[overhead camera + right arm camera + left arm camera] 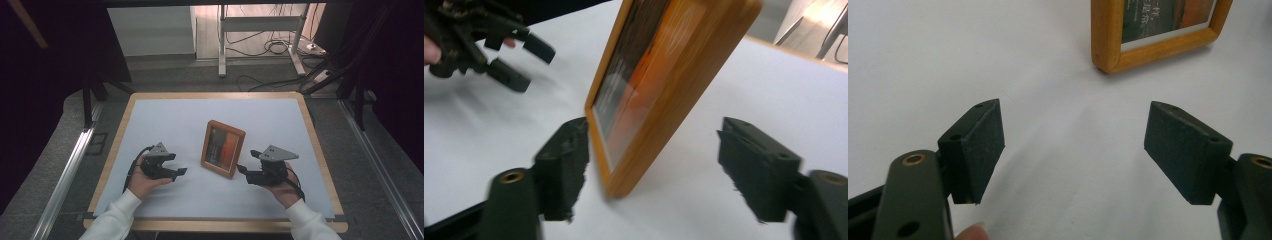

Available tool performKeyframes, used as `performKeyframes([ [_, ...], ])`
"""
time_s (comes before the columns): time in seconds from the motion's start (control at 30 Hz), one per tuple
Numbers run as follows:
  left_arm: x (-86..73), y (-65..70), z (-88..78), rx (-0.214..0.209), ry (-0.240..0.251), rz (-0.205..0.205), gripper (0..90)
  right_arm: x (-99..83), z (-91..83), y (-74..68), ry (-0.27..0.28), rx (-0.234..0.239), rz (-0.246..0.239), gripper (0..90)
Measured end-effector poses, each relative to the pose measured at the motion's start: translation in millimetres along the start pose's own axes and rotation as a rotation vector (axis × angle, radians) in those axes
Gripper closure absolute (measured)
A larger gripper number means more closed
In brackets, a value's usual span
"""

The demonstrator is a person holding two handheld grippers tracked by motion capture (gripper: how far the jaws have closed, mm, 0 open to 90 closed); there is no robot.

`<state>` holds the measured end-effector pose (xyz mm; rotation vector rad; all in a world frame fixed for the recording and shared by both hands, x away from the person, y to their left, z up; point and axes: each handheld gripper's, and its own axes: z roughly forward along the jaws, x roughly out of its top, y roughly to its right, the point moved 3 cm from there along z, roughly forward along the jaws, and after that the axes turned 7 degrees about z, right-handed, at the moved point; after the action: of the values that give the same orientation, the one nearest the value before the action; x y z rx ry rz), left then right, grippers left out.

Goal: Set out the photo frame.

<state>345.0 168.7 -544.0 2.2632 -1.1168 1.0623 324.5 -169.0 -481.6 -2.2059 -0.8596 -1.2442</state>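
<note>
The picture frame (223, 148) looks like smooth, lightly glossy orange-brown wood. The table (165, 115) wears a matt white sheet inside a pale wooden rim. The left gripper (1073, 150) has rough, matt black pads (985, 145) (brass-coloured pivot bushings behind).

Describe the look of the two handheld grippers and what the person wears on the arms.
Both the left gripper and the right gripper are black, each topped with a grey three-cornered plate and trailing a black cable. Their jaws end in flat, dark rectangular pads on black links with brass-coloured pivot bushings. The right gripper's pads look frayed at the edges. The person wears white long sleeves.
</note>
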Motion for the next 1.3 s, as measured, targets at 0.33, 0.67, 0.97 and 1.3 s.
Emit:
performKeyframes([
  [0.33,1.8,-1.1,-5.8,0.009,0.027,-0.004,23.6,-25.7,11.3,-11.8,-0.095,0.028,-0.014,74.6],
  [0.67,3.5,1.6,-5.2,0.0,0.024,0.006,23.6,-30.1,42.9,-30.6,-0.173,0.047,-0.071,89.4],
  [0.97,3.7,1.6,-5.9,0.0,0.025,0.009,23.6,-35.6,66.4,-33.1,-0.227,0.024,-0.089,89.5],
  [1.3,3.6,1.9,-6.1,0.0,0.025,0.011,23.6,-38.6,68.2,-28.5,-0.24,0.024,-0.069,89.6],
])
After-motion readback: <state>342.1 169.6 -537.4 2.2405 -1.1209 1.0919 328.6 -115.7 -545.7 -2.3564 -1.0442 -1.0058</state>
